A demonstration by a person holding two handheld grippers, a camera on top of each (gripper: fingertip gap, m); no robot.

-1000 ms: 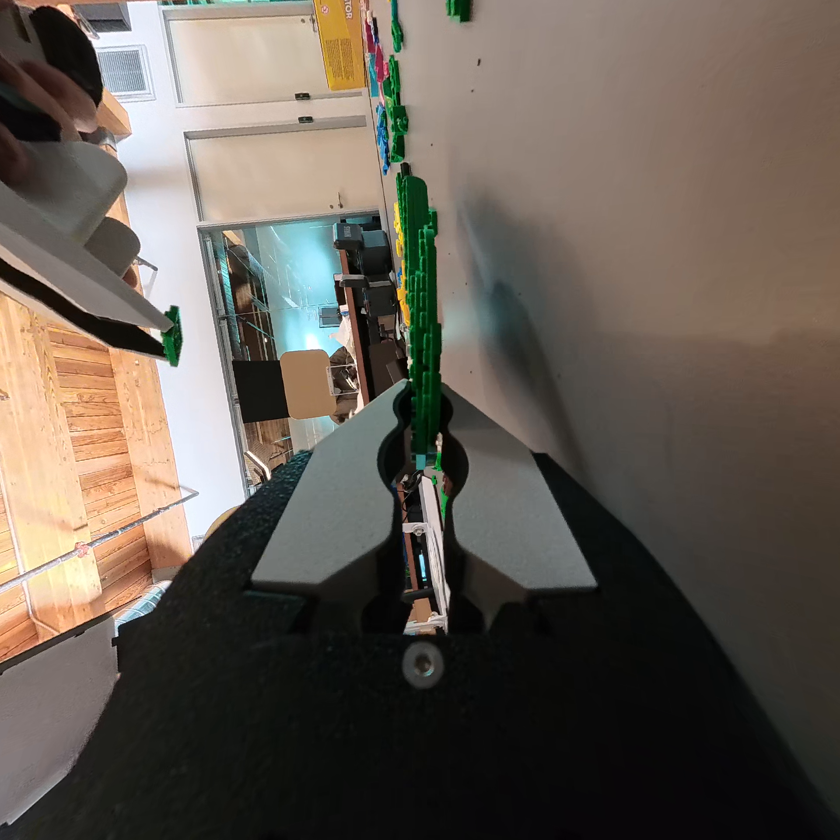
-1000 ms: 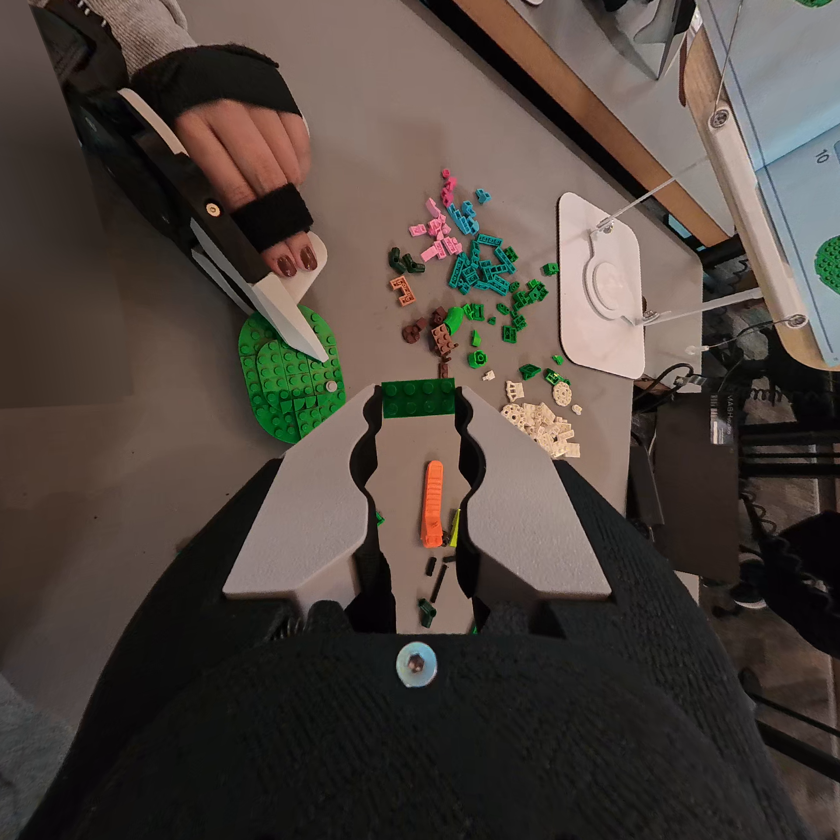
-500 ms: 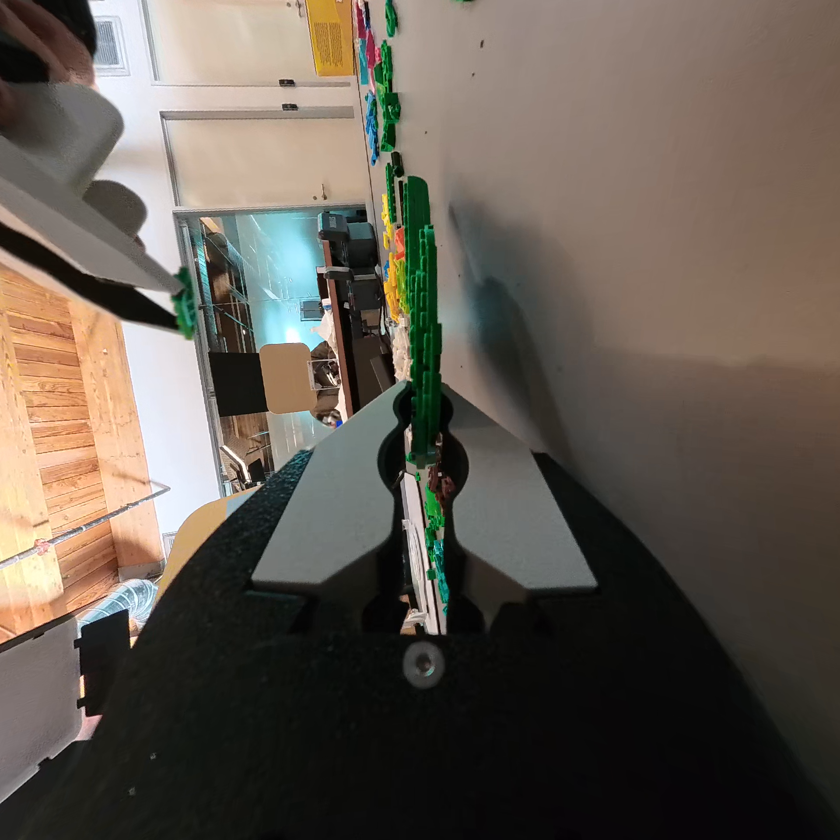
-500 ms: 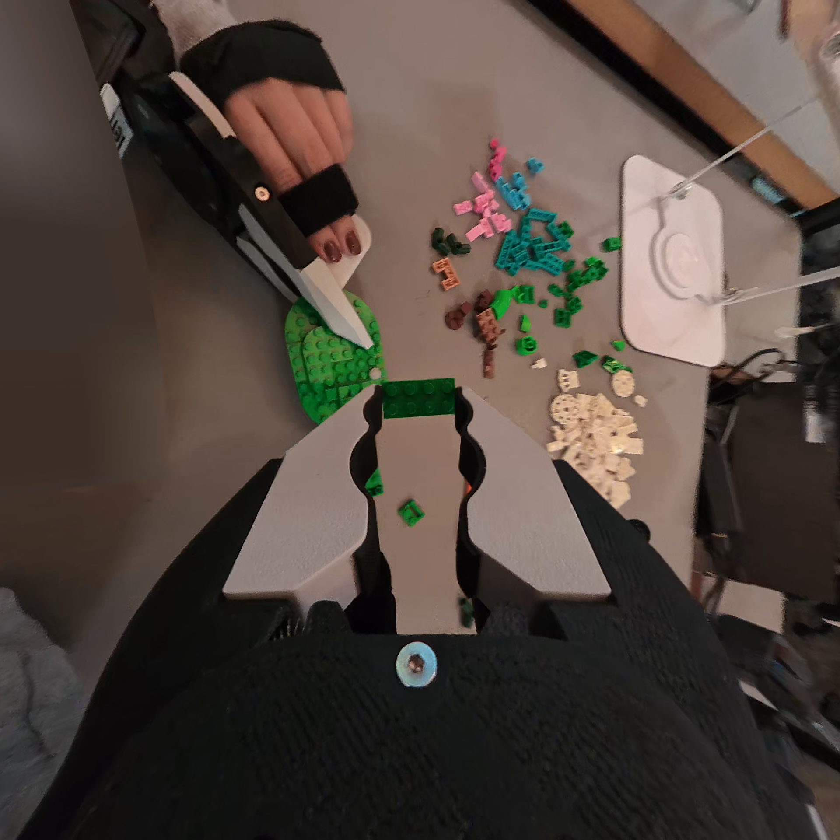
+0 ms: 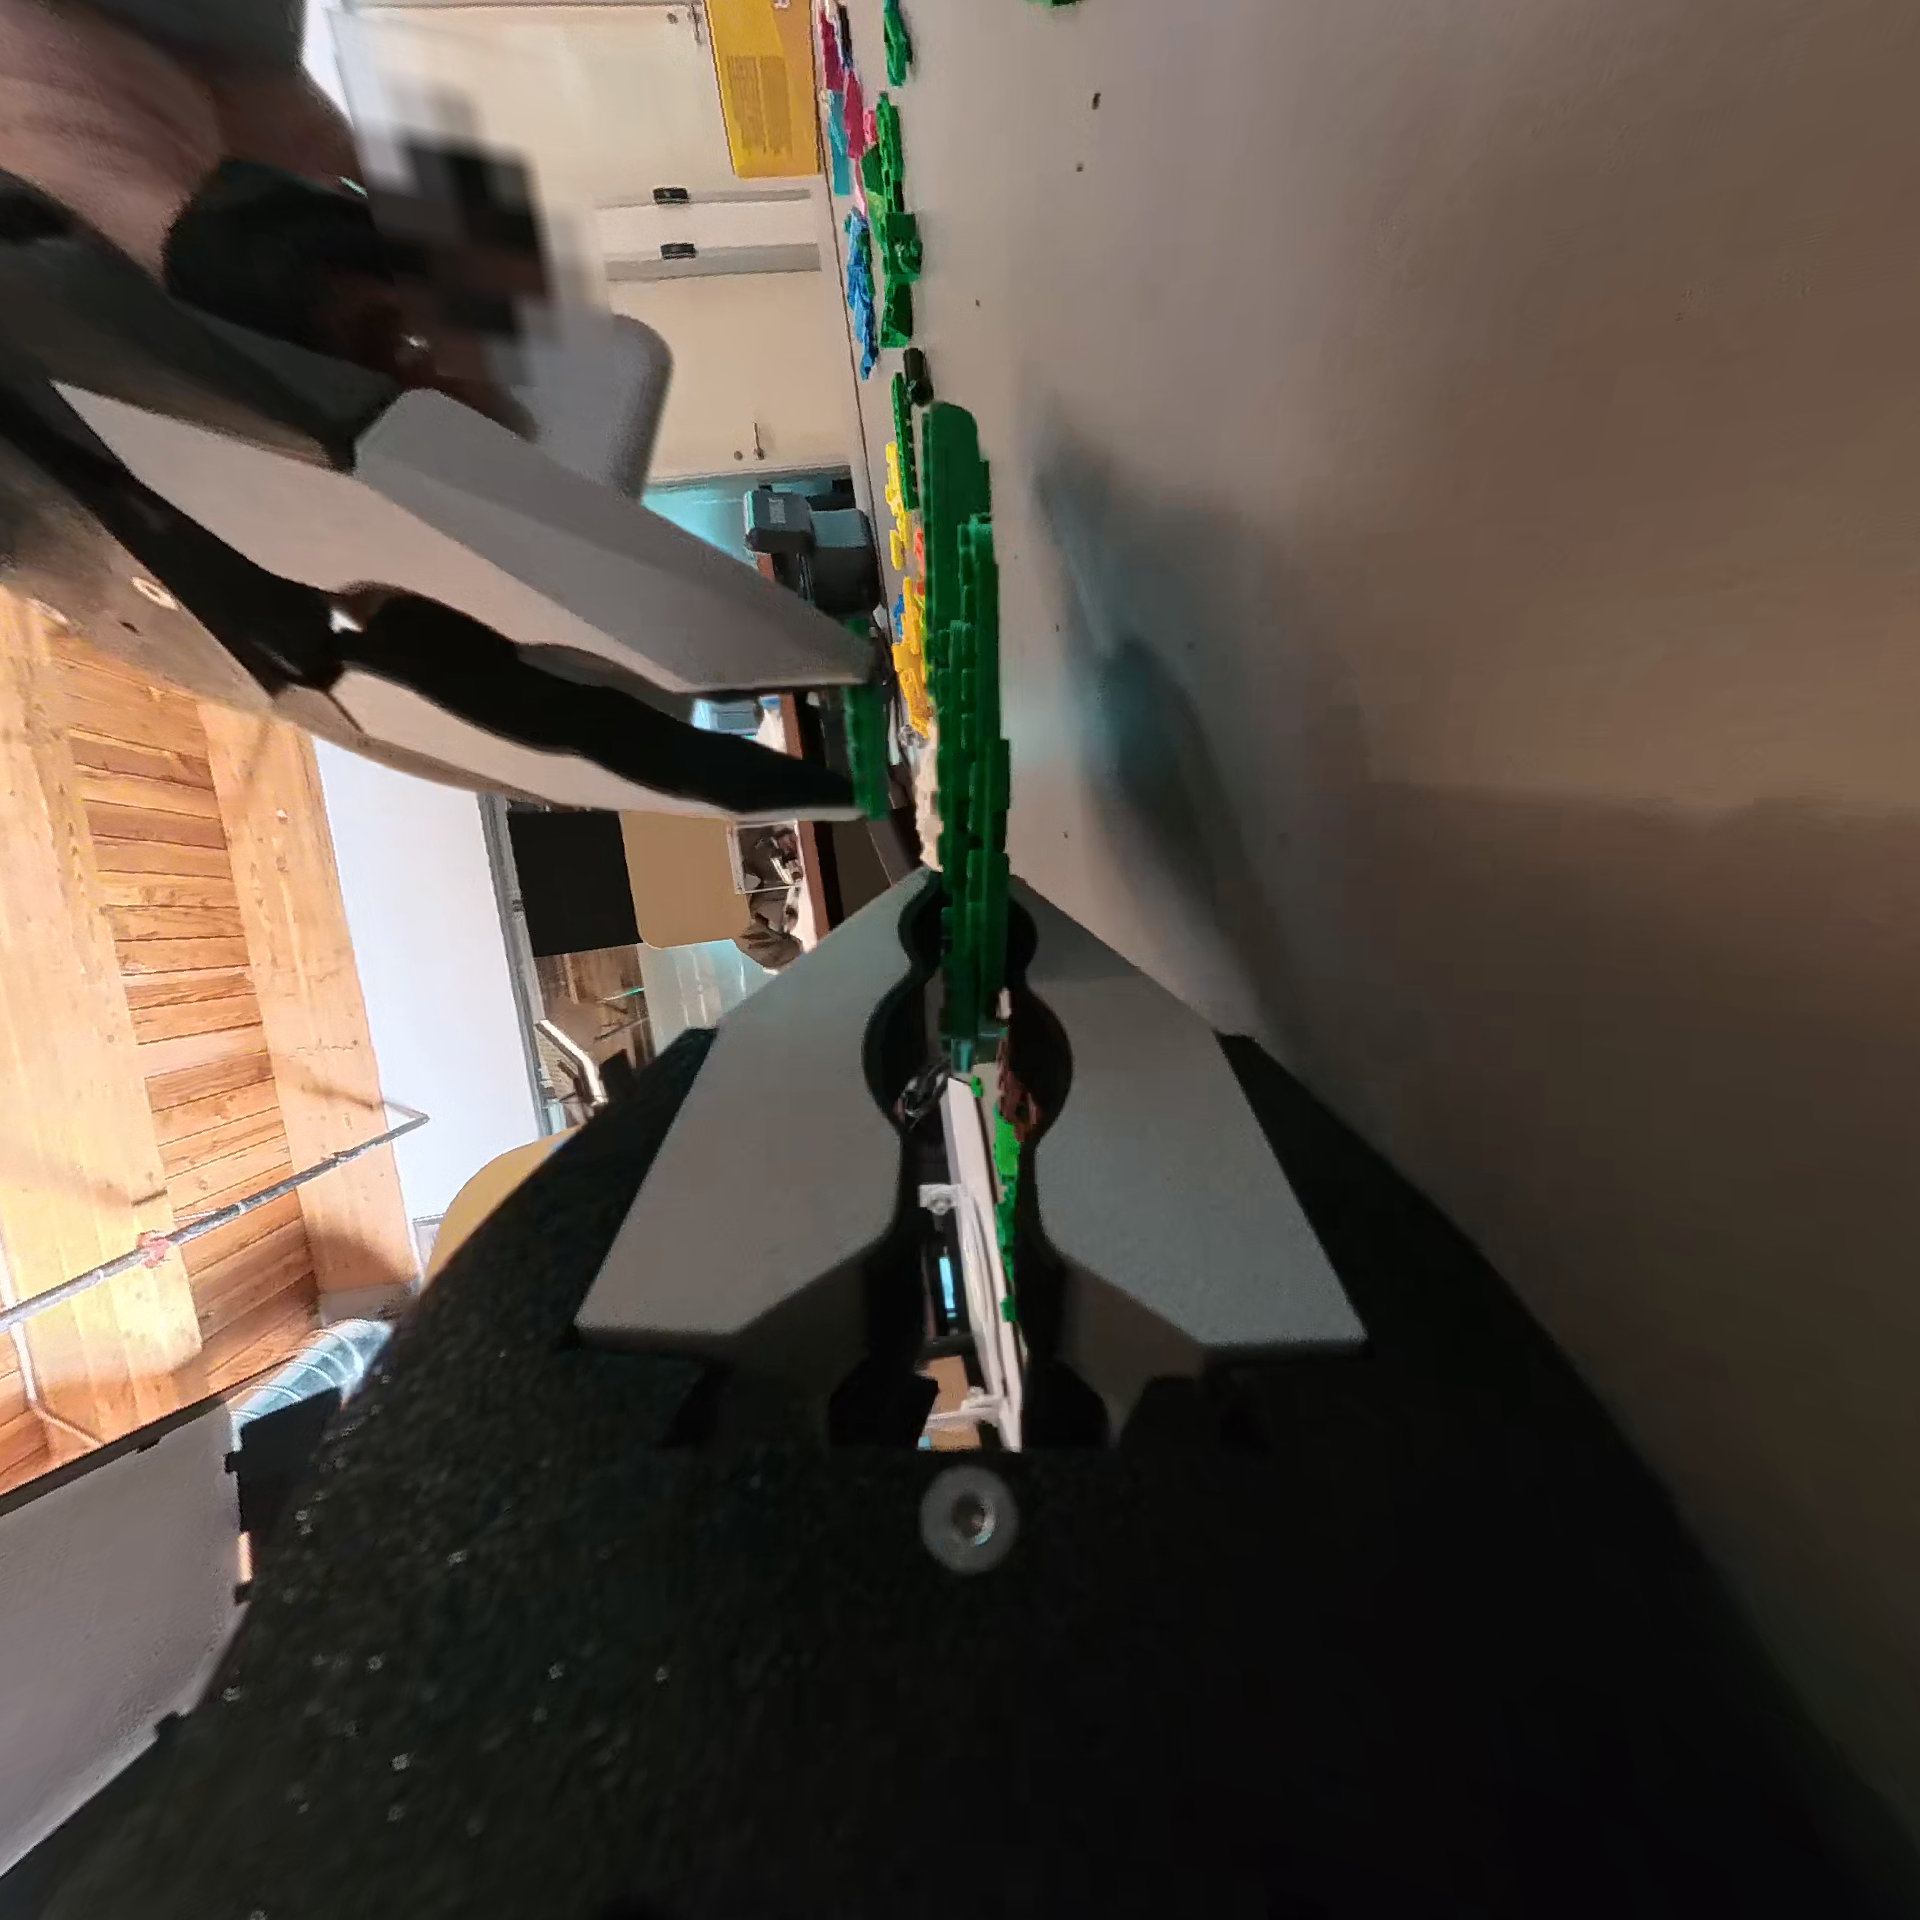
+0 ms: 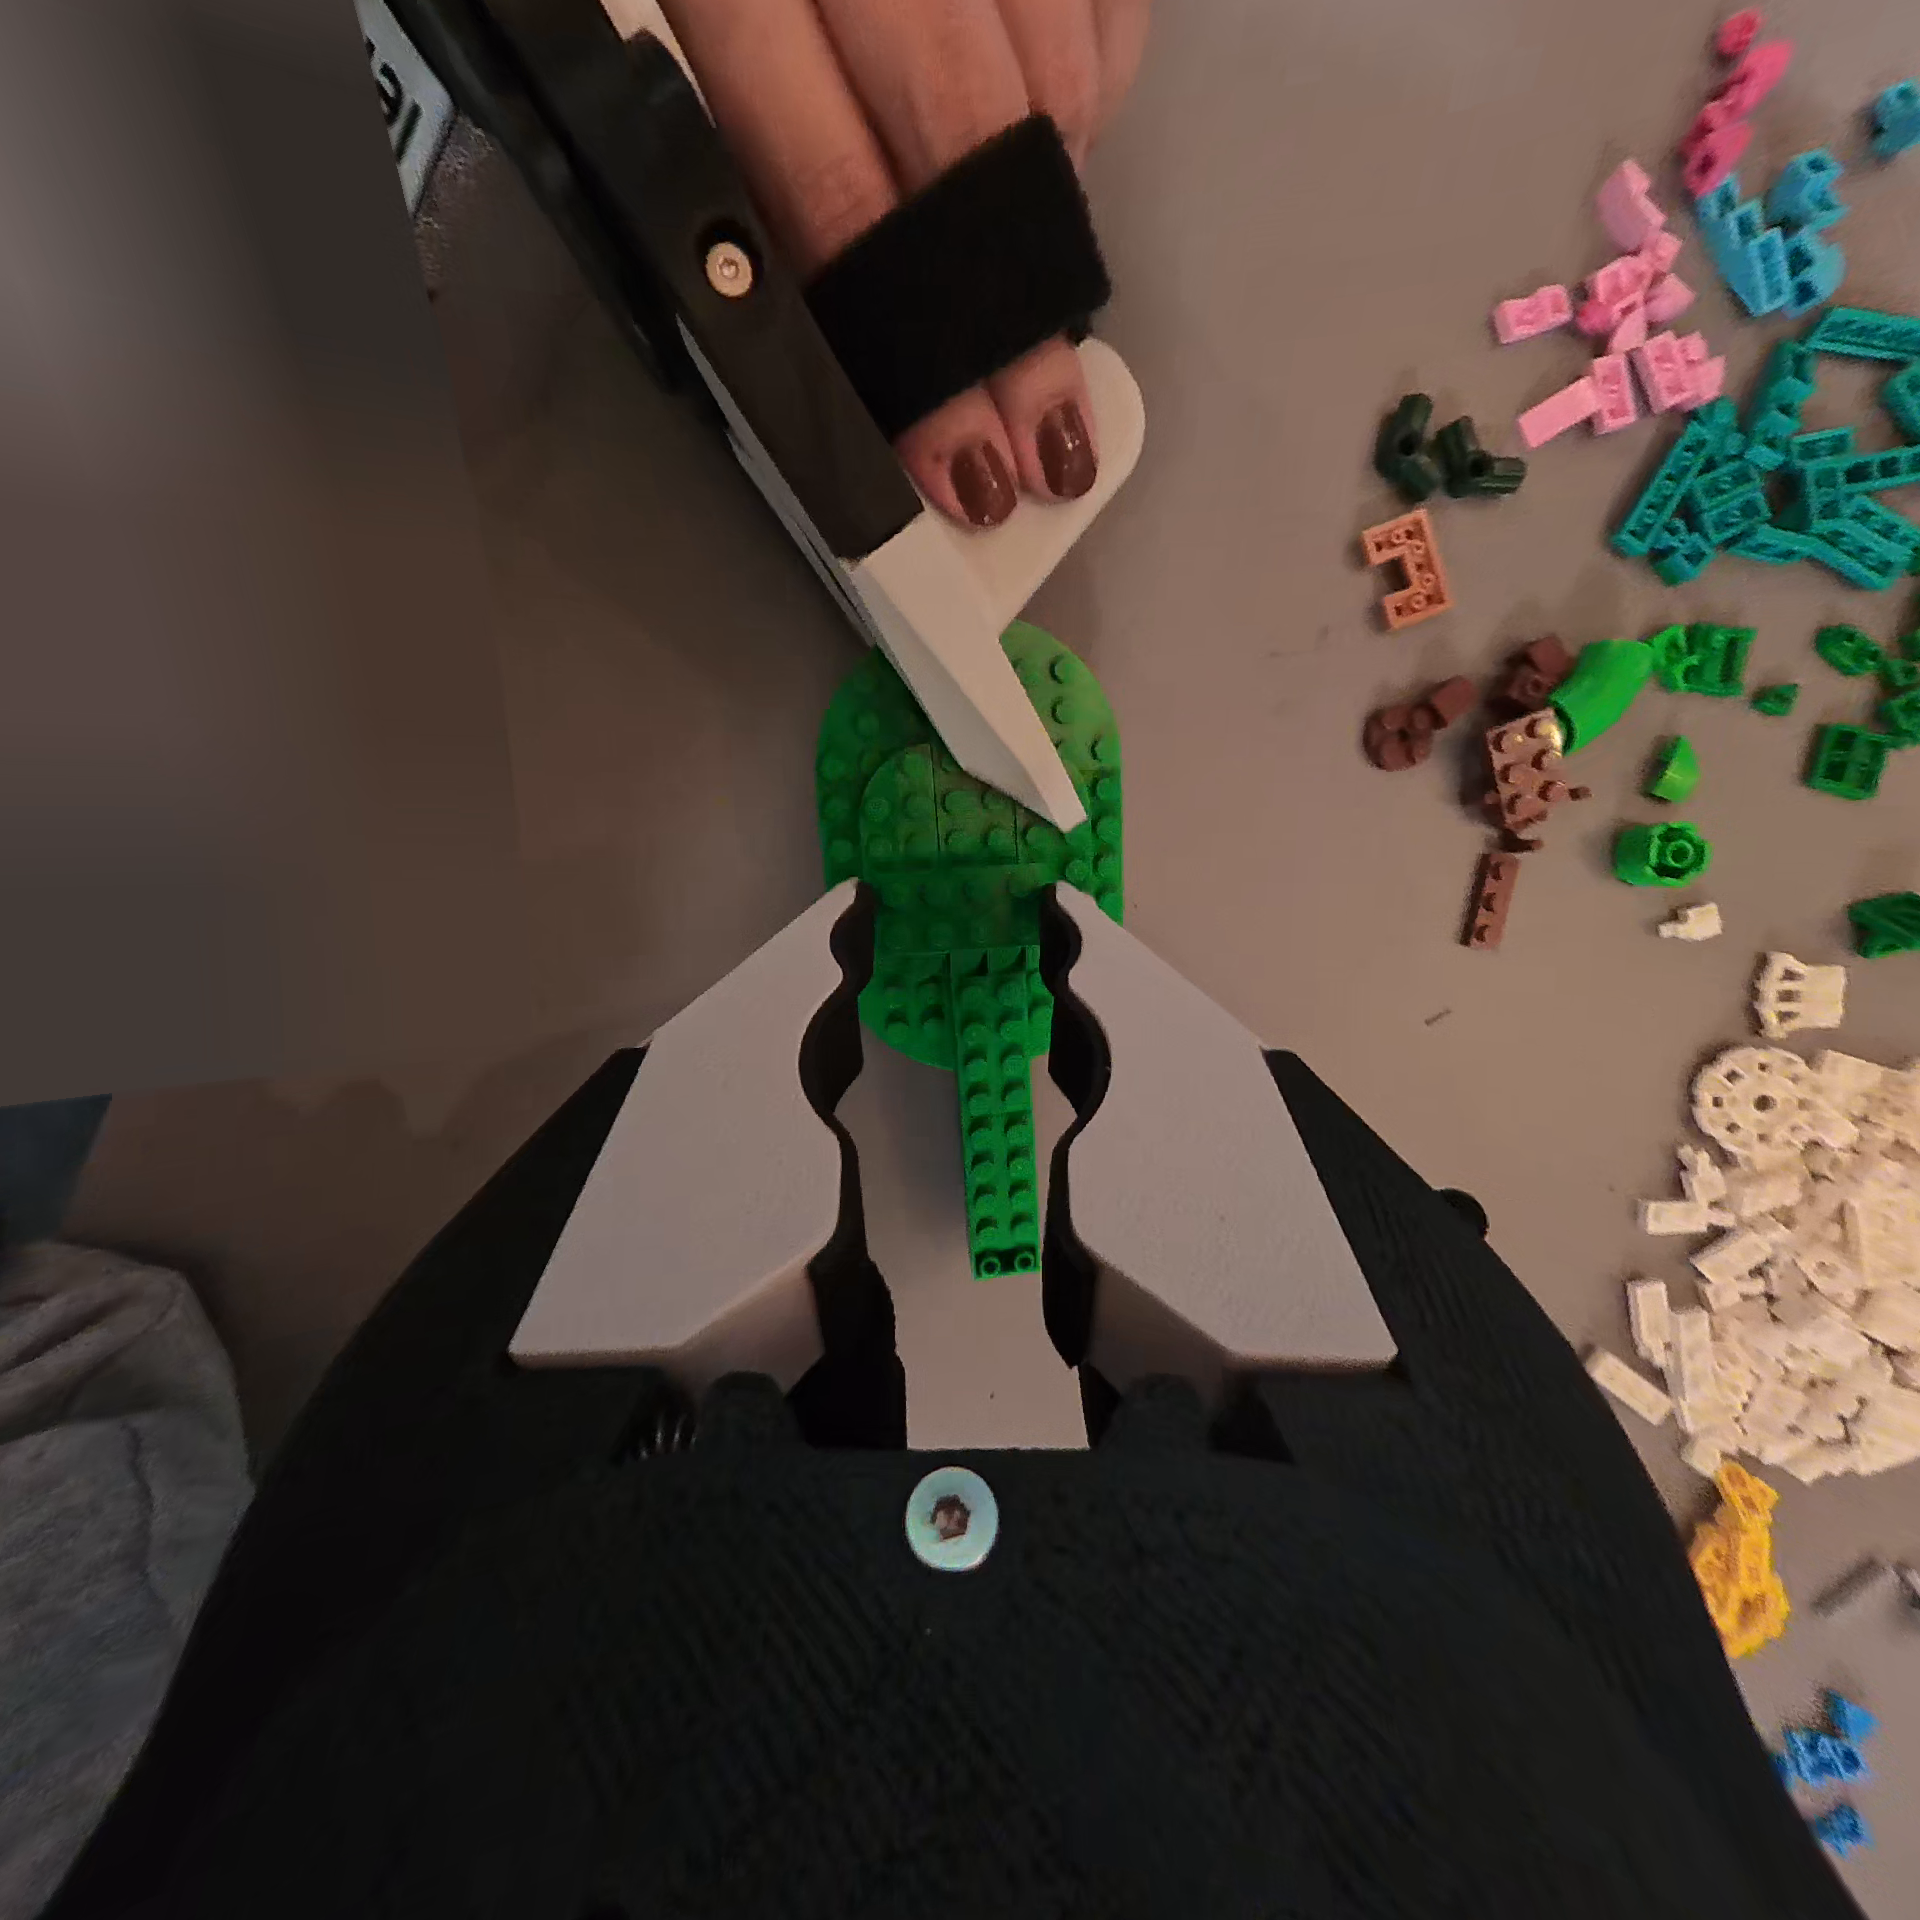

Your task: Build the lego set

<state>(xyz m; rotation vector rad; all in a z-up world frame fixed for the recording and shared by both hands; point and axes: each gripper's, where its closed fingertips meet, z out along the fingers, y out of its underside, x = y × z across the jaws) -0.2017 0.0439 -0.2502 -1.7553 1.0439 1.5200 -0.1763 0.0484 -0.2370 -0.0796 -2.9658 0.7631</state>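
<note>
1. Grey table [image 6: 312, 520] fills the right wrist view. In the left wrist view it stands on edge along the right side, with a wood-panelled wall [image 5: 156, 935] and a yellow box [image 5: 764, 94] behind it.
2. Left gripper [image 5: 971, 894] lies low along the table. Its two grey fingers are nearly together, clamped on the rim of the green baseplate [image 5: 966, 727], which is seen edge-on. From the other view its white fingertip [image 6: 1029, 769] rests over the studs, and a hand [image 6: 914, 156] with a black strap holds it.
3. Right gripper [image 6: 958, 899] hovers above the near half of the baseplate [image 6: 852, 748]. Its fingers stand moderately apart, pressed on the two ends of a small green plate [image 6: 956, 920].
4. In the left wrist view the same gripper [image 5: 862, 743] comes in from the upper left. The green plate [image 5: 868, 727] is held flat-on to the stacked layers, just beside them and not touching.
5. A long narrow green strip [image 6: 1003, 1132] runs from the baseplate's near edge toward the camera, between the right fingers.
6. Loose bricks lie well apart to the right:
   - a white pile [image 6: 1787, 1299]
   - teal pieces [image 6: 1787, 488]
   - pink pieces [image 6: 1621, 332]
   - brown pieces [image 6: 1517, 758]
   - a yellow cluster [image 6: 1735, 1569]
</note>
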